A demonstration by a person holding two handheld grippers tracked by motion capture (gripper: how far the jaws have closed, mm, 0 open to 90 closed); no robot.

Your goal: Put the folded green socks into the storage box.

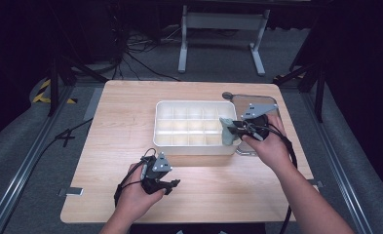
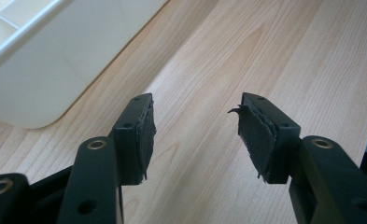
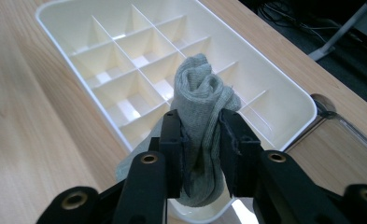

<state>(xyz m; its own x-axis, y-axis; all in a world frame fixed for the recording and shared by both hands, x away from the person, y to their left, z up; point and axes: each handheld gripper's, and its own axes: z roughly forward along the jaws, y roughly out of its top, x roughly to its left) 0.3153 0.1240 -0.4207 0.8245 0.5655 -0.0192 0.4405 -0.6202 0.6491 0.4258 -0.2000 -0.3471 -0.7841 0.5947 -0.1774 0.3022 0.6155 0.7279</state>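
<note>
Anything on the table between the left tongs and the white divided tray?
No. In the high view only bare wood table lies between the left tongs and the divided tray; the left gripper view shows the same bare stretch.

Both hands forward, each bearing a gripper.
Left gripper [image 1: 172, 184] sits low by the person, jaws parted and empty; right gripper [image 1: 230, 130] reaches farther out, arm extended, jaws pinched on a rolled grey sock [image 3: 202, 116].
</note>
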